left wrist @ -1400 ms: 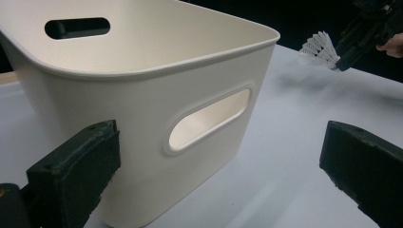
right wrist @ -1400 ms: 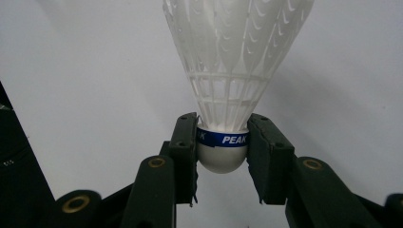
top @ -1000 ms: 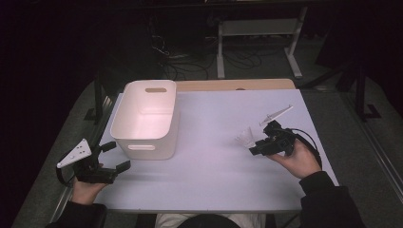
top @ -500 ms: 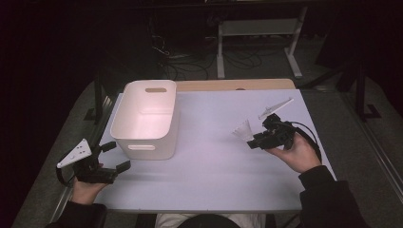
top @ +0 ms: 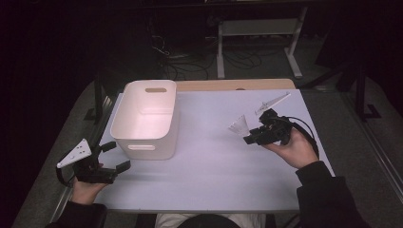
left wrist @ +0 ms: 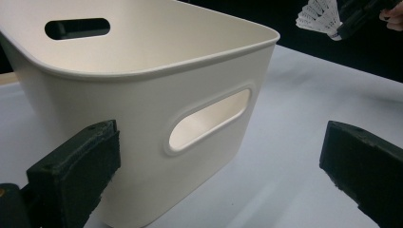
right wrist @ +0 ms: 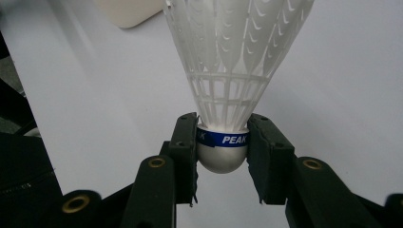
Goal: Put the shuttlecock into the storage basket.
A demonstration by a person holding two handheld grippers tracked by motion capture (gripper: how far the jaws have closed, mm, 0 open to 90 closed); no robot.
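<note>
Shuttlecock pinched in the right gripper, bin sitting off to the left

The big white table (top: 209, 180) took up most of the shot, with the white plastic bin (top: 147, 118) standing upright on its left half, handle slot facing the person. The left gripper (top: 110, 156) sat low at the near-left corner, just beside the bin's near end, jaws spread wide with nothing between them. Over on the right half, well apart from the bin, the right gripper (top: 249, 137) had its jaws squeezed onto the rounded cork base of the white shuttlecock (right wrist: 223, 142), right at the blue band, feathered skirt pointing away toward the bin.
</note>
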